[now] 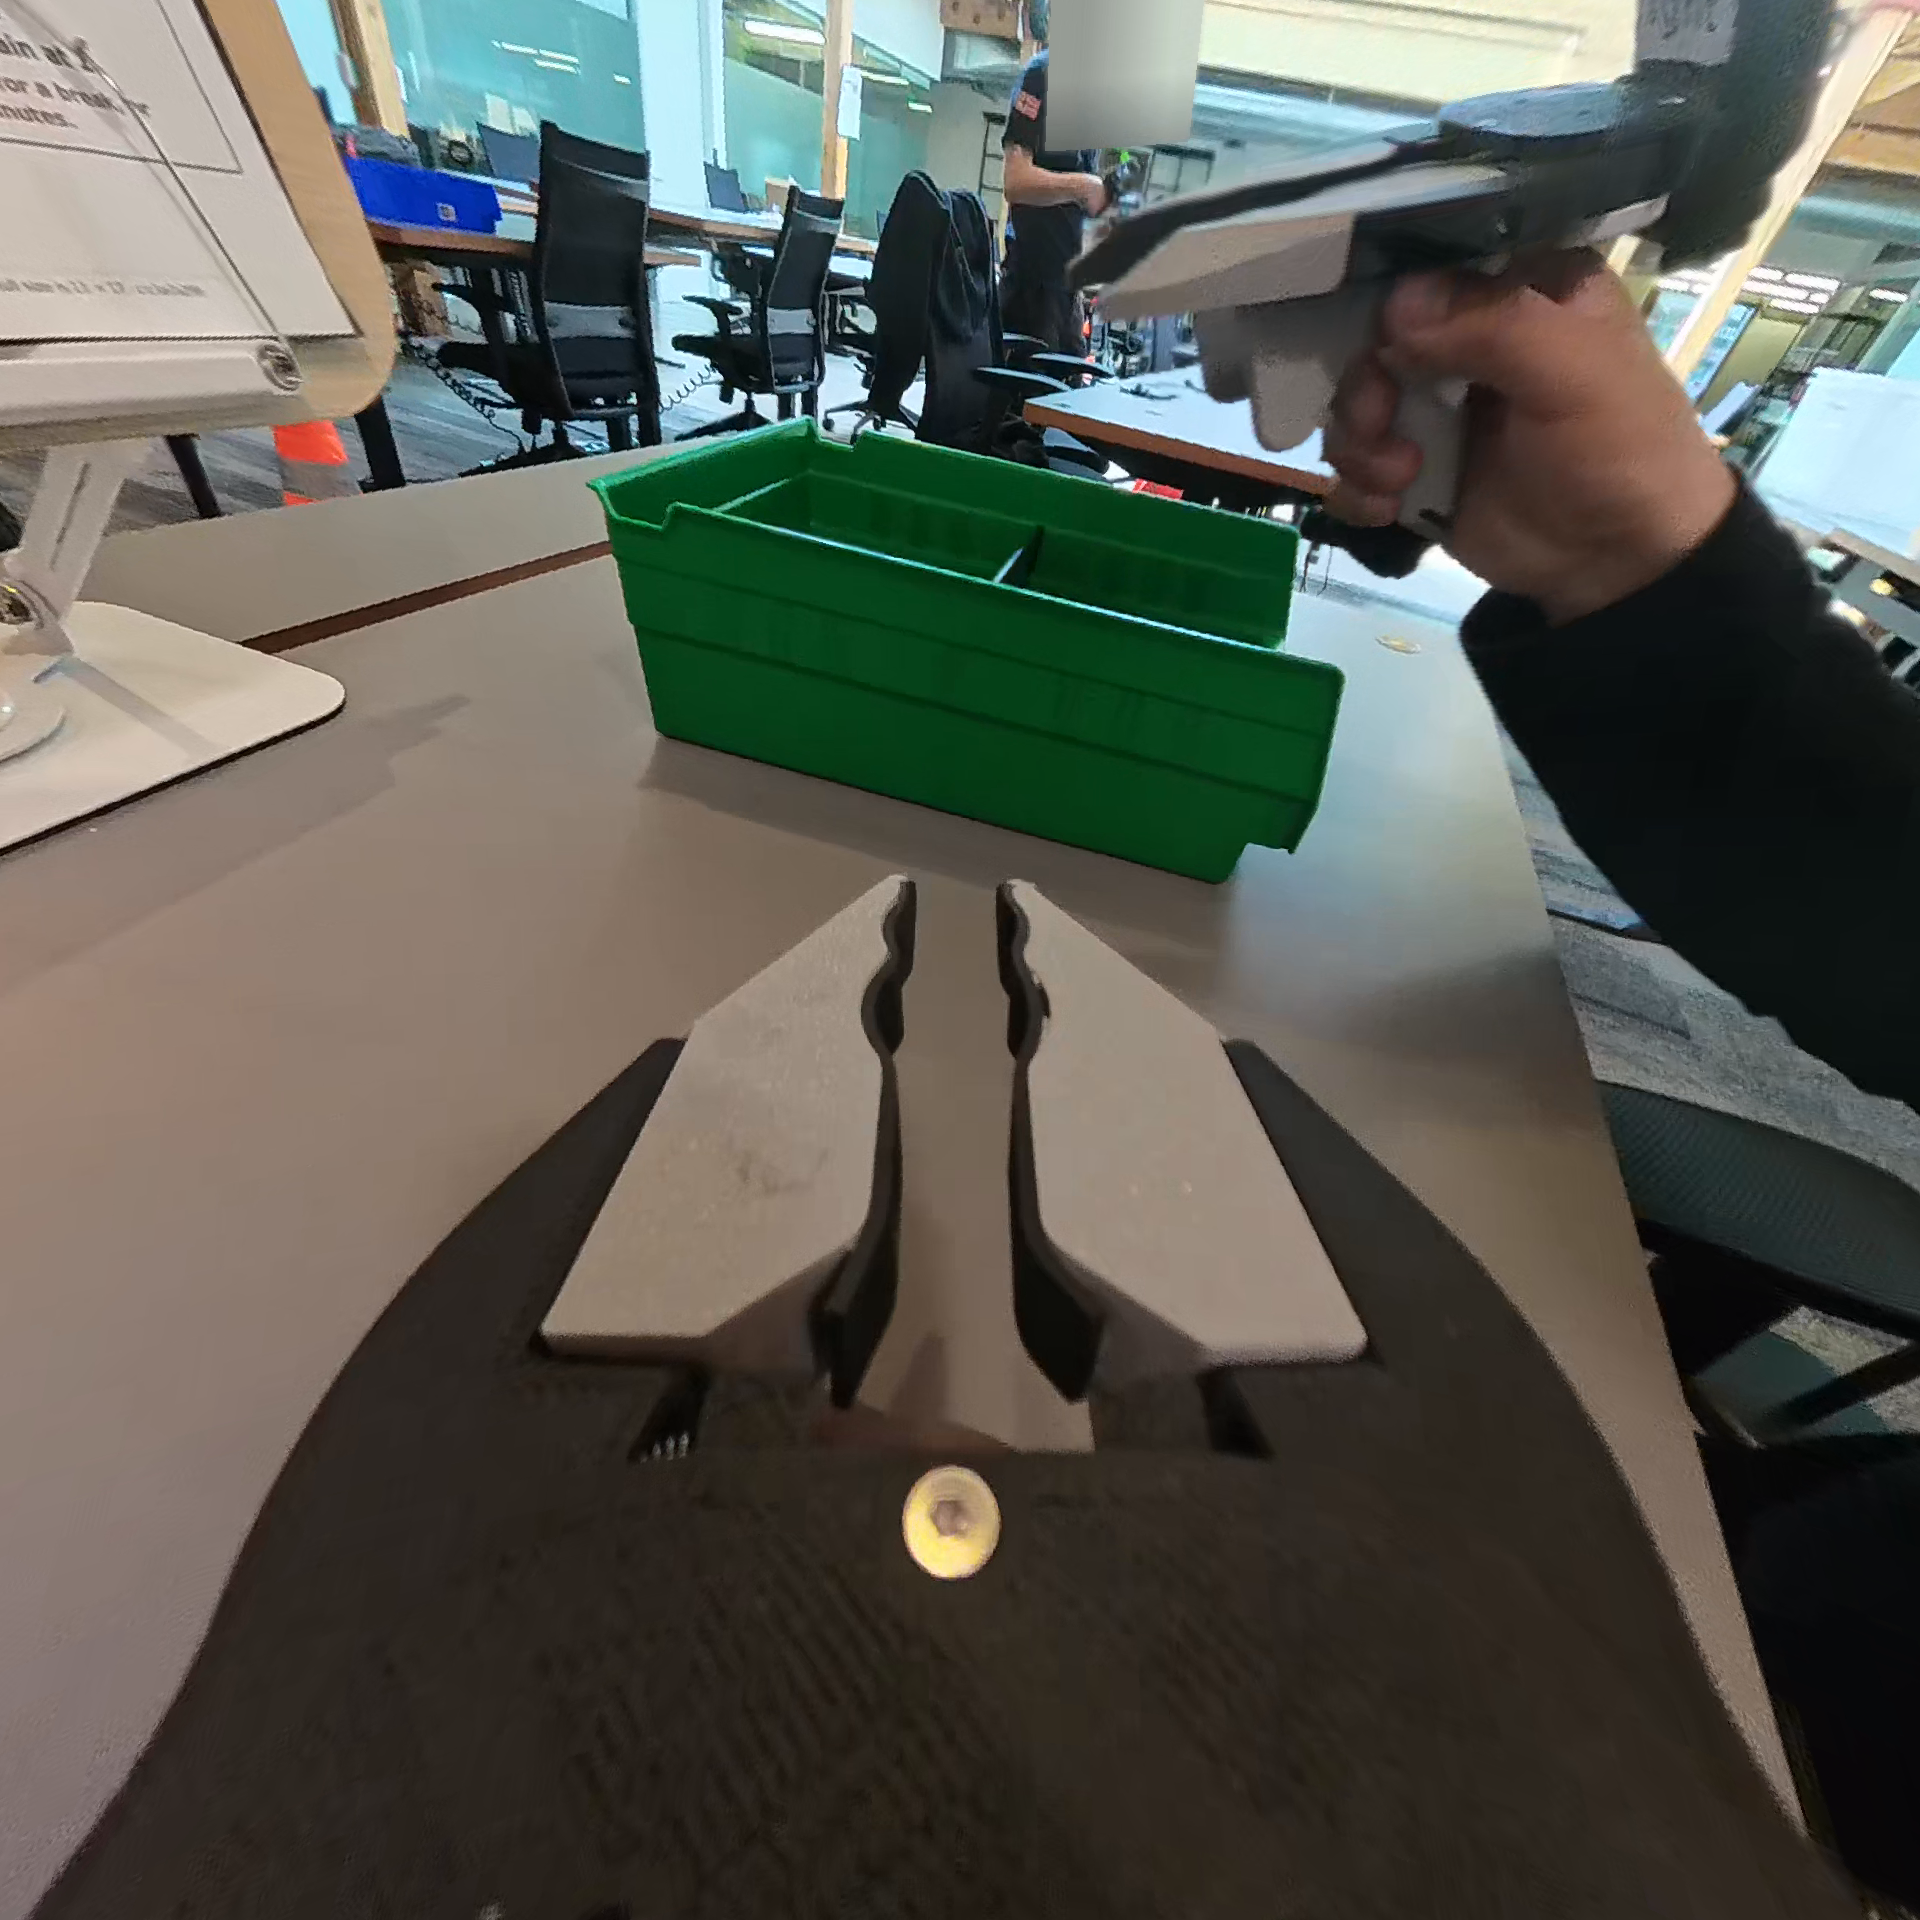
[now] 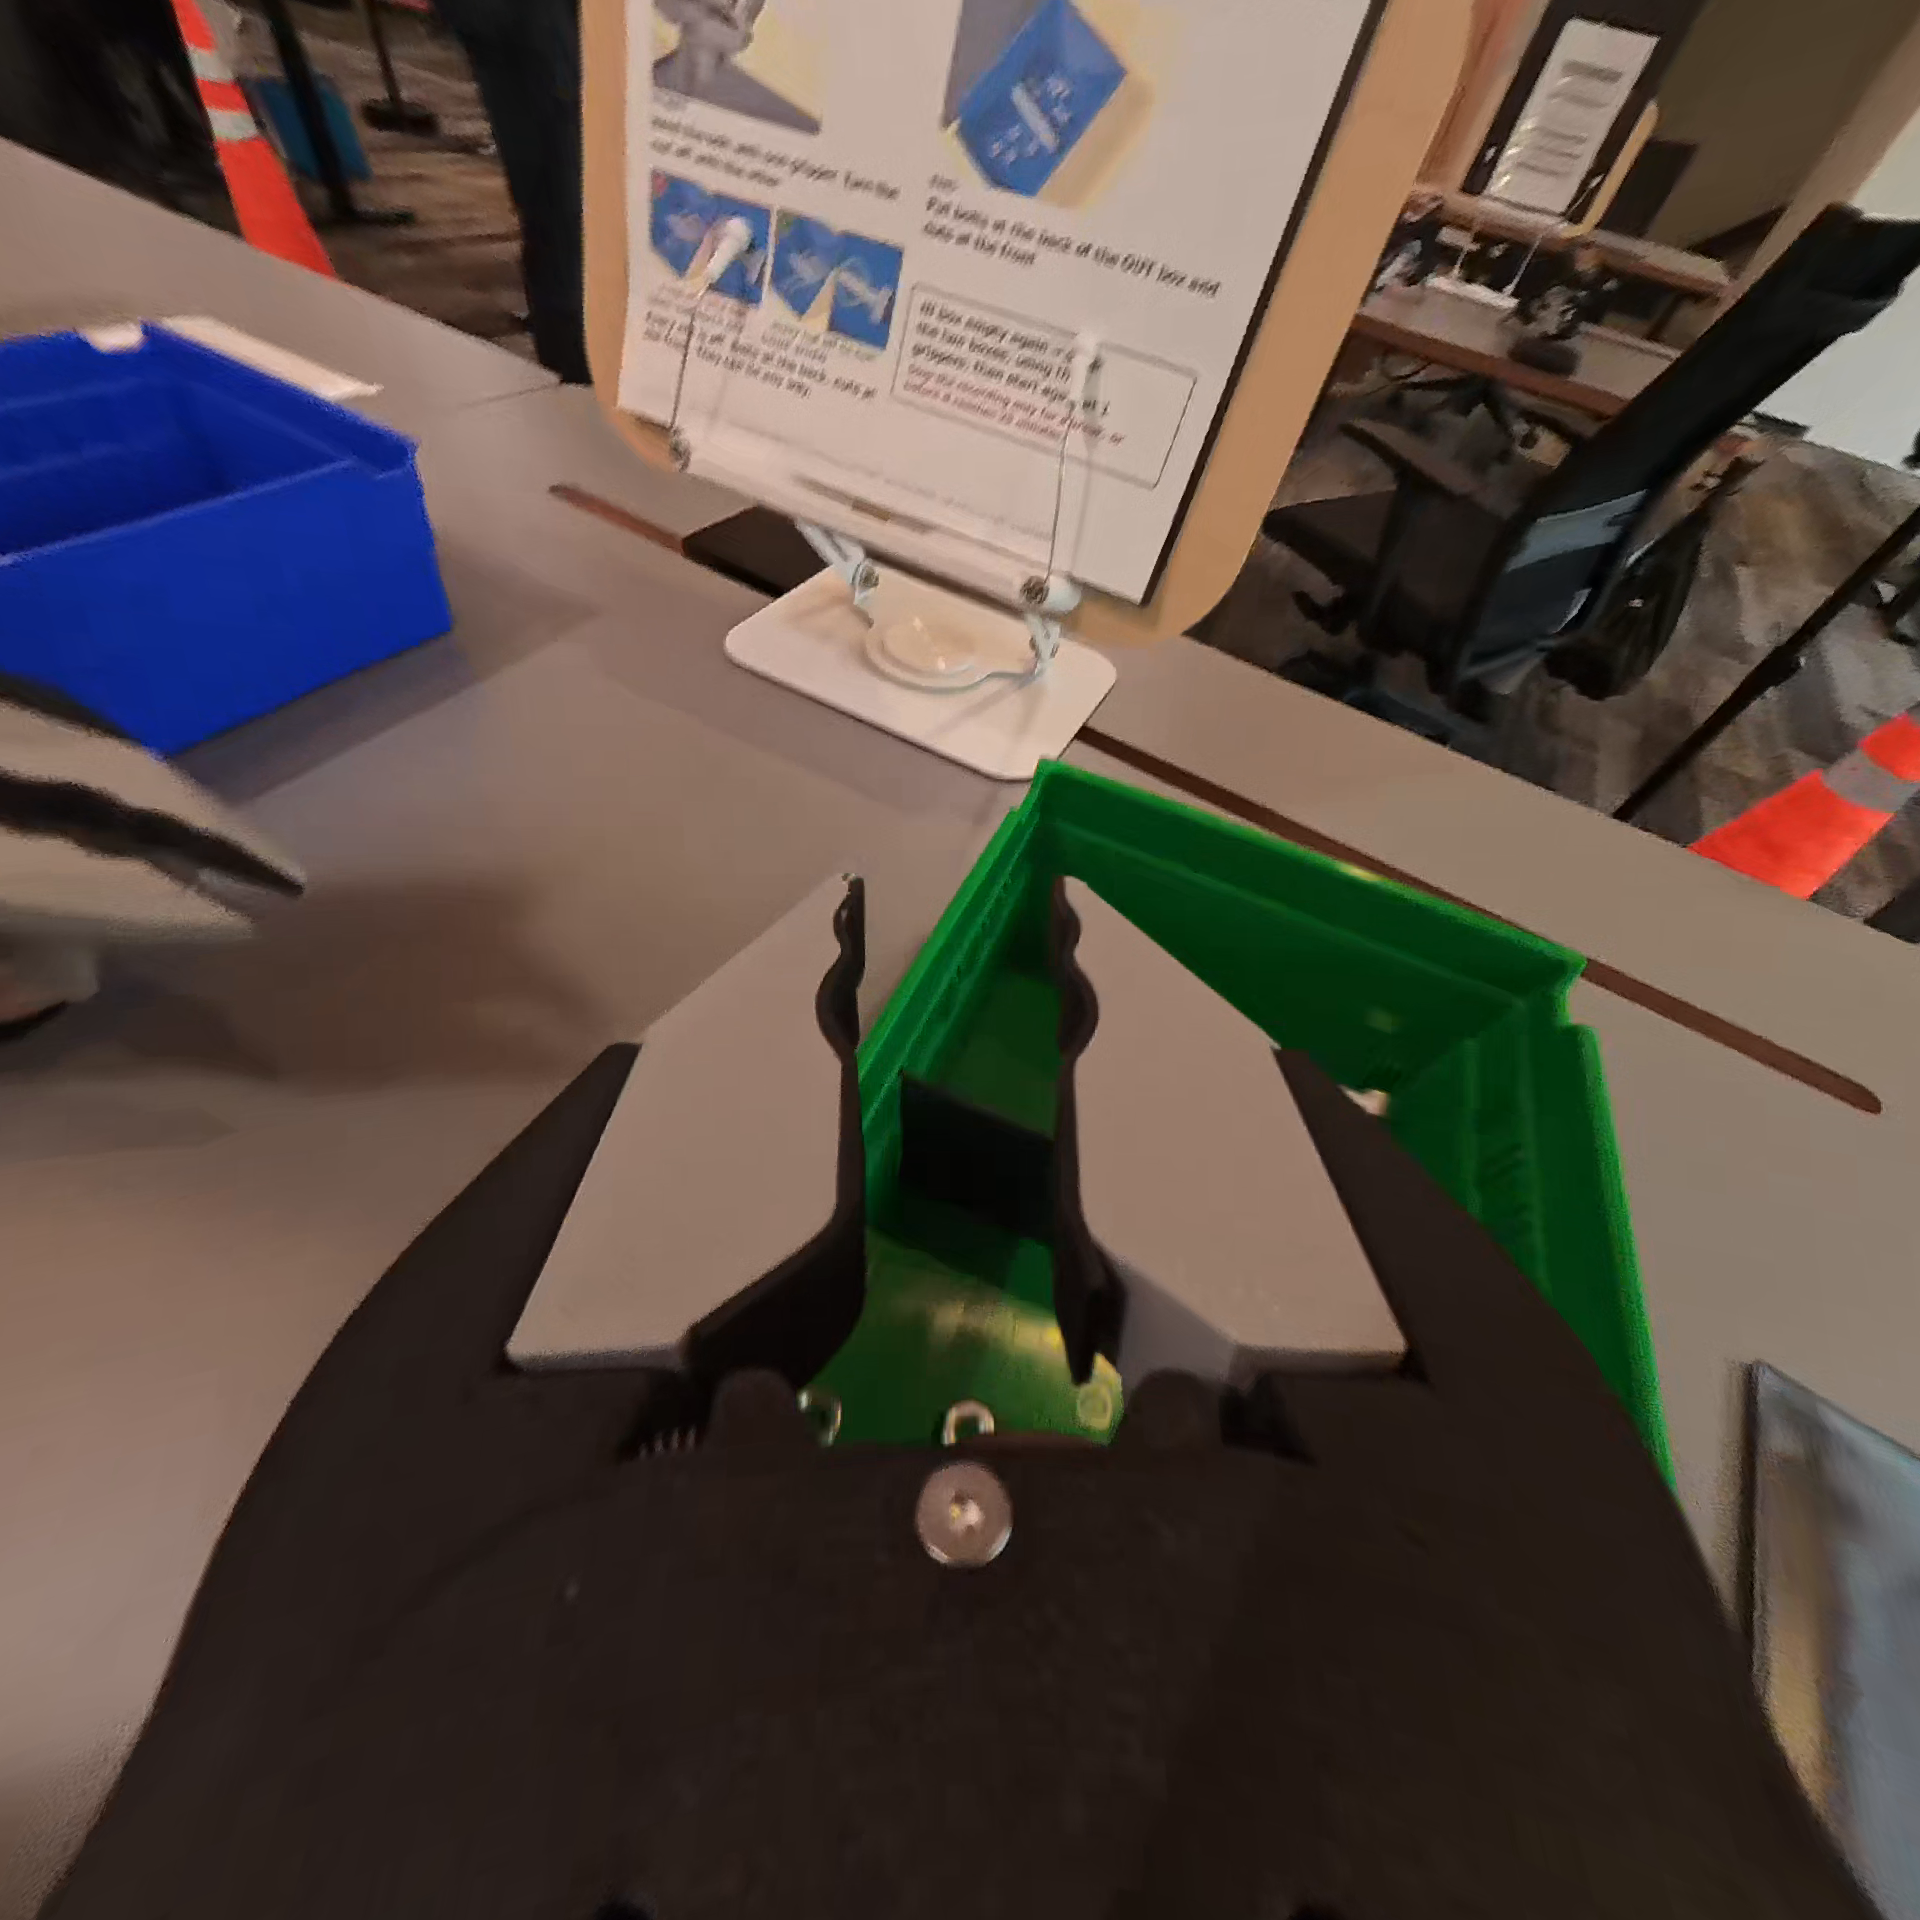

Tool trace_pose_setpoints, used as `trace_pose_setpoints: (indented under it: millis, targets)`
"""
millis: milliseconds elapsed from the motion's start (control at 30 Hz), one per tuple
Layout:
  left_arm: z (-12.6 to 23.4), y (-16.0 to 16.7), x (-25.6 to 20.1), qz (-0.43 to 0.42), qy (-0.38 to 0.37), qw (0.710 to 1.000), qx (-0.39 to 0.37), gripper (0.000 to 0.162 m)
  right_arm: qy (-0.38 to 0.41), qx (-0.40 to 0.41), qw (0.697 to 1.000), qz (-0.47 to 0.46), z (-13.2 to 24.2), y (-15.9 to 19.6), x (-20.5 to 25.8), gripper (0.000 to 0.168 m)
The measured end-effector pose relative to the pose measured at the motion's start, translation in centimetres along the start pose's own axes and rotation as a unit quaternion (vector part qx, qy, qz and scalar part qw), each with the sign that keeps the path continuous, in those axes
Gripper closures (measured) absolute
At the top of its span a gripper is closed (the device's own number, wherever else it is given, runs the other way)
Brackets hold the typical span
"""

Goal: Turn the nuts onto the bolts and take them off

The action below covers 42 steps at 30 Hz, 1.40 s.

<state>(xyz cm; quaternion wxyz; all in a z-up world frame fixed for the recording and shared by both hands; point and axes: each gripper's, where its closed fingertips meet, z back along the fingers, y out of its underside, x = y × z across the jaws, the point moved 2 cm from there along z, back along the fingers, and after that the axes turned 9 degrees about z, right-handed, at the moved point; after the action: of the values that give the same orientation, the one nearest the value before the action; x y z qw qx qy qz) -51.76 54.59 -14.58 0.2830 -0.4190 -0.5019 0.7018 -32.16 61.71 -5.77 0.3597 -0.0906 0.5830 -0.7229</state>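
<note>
A green bin (image 1: 966, 665) stands on the grey table (image 1: 416, 987), split by a black divider (image 2: 977, 1143). Small silver metal parts (image 2: 966, 1418) lie on its floor in the near compartment; whether they are nuts or bolts I cannot tell. My right gripper (image 2: 956, 904) is open and empty, hovering over the bin and pointing down into it. In the left wrist view it (image 1: 1101, 281) shows raised above the bin, held by a hand (image 1: 1507, 436). My left gripper (image 1: 956, 914) is narrowly open and empty, low over the table just short of the bin.
A blue bin (image 2: 208, 540) stands at the far left of the table. An instruction board on a white stand (image 2: 925, 675) is behind the green bin. A grey pouch (image 2: 1829, 1558) lies at the right. Orange cones (image 2: 1808, 821), office chairs and a person stand beyond the table.
</note>
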Motion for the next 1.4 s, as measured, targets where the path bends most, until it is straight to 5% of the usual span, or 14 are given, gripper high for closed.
trace_pose_setpoints:
  millis: [167,300,467,633,800,967,1000,1033,1067,1233,1333,1400]
  targets:
    - [-0.3,0.7,0.1,-0.005,-0.002,1.0,0.017,0.148,0.026,0.009,1.0,-0.002,4.4,2.5,-1.4,0.135]
    - [-0.2,1.2,-0.5,-0.022,-0.009,0.999,0.031,0.144,-0.098,-0.01,0.995,-0.034,6.7,3.8,1.5,0.128]
    - [4.2,1.8,-7.5,0.002,0.108,0.993,0.041,0.133,-0.188,0.034,0.982,-0.003,7.9,8.4,4.6,0.117]
    - [13.8,0.0,-7.1,0.0,-0.014,1.0,0.013,0.129,-0.219,0.038,0.974,-0.033,8.2,10.1,6.5,0.111]
    - [22.9,0.1,0.1,0.001,-0.296,0.955,-0.026,0.112,-0.165,0.016,0.983,-0.08,6.5,8.9,8.6,0.094]
    - [20.2,4.4,4.2,0.02,-0.367,0.929,0.045,0.089,-0.025,0.088,0.995,-0.044,2.6,11.4,8.3,0.096]
    - [19.7,4.6,5.4,0.002,-0.394,0.917,0.062,0.096,0.0,0.092,0.995,-0.027,2.4,11.4,7.9,0.11]
    - [19.5,4.3,6.5,-0.023,-0.421,0.904,0.068,0.12,0.006,0.093,0.996,-0.007,2.3,11.3,7.9,0.141]
    - [19.2,3.8,7.0,-0.045,-0.429,0.899,0.074,0.138,0.01,0.095,0.995,0.007,2.4,11.2,8.0,0.151]
    - [22.1,1.7,8.1,-0.095,-0.491,0.862,0.086,0.161,0.05,0.141,0.985,0.085,4.2,12.2,7.2,0.163]
    - [25.9,-0.1,6.6,0.014,-0.396,0.917,-0.036,0.162,-0.023,0.119,0.99,0.07,5.3,11.8,8.9,0.16]
    - [28.2,-1.7,5.5,0.014,-0.373,0.924,-0.082,0.162,-0.05,0.117,0.988,0.083,5.0,11.2,10.7,0.157]
